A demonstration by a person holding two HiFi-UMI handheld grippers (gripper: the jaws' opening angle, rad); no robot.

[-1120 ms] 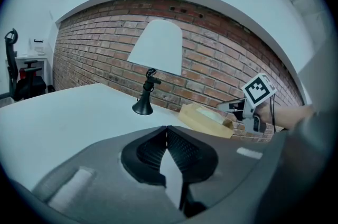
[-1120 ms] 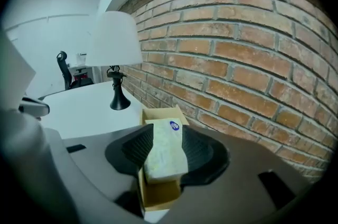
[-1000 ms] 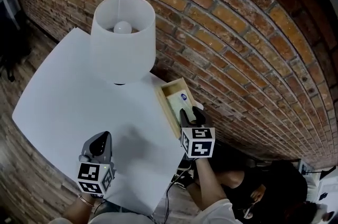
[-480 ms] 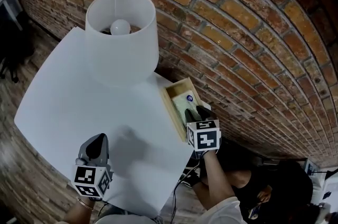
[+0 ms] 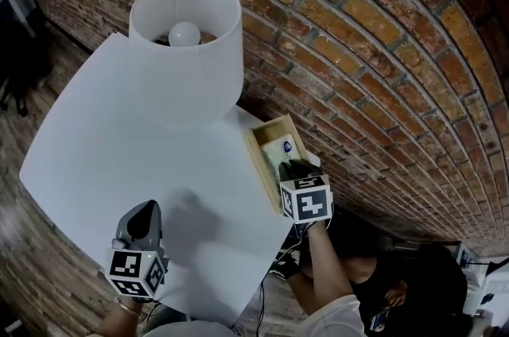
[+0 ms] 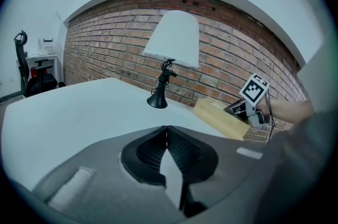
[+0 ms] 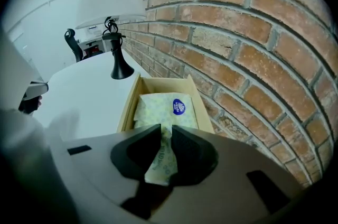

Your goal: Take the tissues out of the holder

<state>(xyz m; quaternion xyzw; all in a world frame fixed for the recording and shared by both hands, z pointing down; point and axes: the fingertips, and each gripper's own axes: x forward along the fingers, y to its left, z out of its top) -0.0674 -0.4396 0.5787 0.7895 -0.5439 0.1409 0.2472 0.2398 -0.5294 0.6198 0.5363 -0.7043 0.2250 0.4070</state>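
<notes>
Two ways to go wrong from here, by judgement only. First, gripping just a thin fold of wrapper on the tissue pack [image 7: 158, 112]: likely to slip free or tear on the lift, being soft and held near one end only. Second, pulling too flat or too fast: may catch the pack on the wall of the wooden holder [image 7: 125, 109] and drag this light holder along the bench [image 5: 95, 137], perhaps over the near corner, or push it against the brick wall [image 7: 237, 48]. No steadying of the holder either: left hand-held gripper [image 6: 167, 136] well apart above the bench, pressed together, with nothing in it.

Right hand-held gripper [image 7: 165, 136] closing at this moment, with the near end of the wrapper standing up between the jaws and pinched there. Rest of the pack lying flat inside the holder, just ahead of and below the jaw tips, with the blue sticker [image 7: 178, 106] toward the far end. Holder at the bench corner, close beside the brick wall, near the foot of the lamp [image 7: 117, 67].
</notes>
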